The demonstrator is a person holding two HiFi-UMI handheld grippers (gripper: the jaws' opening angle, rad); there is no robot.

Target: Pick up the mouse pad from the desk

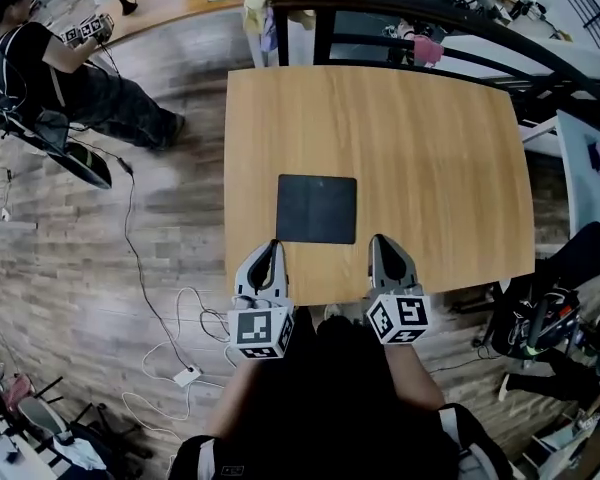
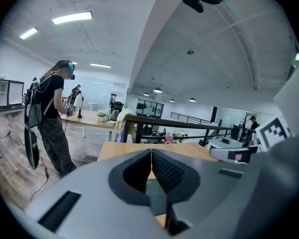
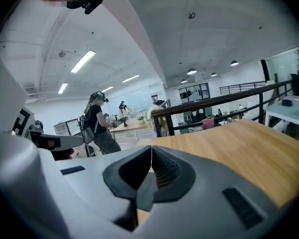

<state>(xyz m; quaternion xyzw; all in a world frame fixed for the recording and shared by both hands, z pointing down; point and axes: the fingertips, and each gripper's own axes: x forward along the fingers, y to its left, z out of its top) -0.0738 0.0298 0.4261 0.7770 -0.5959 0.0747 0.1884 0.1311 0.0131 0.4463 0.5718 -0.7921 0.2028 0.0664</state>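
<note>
Mouse pad lies by the desk's near edge, apparently untouched, just ahead of the left gripper and right gripper, both closed and empty.

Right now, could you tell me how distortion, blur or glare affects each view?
Head view: fisheye bows the desk edges; the mouse pad is sharp, evenly lit. Left gripper view: dark corners, bright ceiling lights, left gripper soft up close. Right gripper view: same vignette.

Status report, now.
Shut, empty: left hand-held gripper, right hand-held gripper. Flat black rectangular mouse pad on light wooden desk, untouched. Nothing blocking it.
</note>
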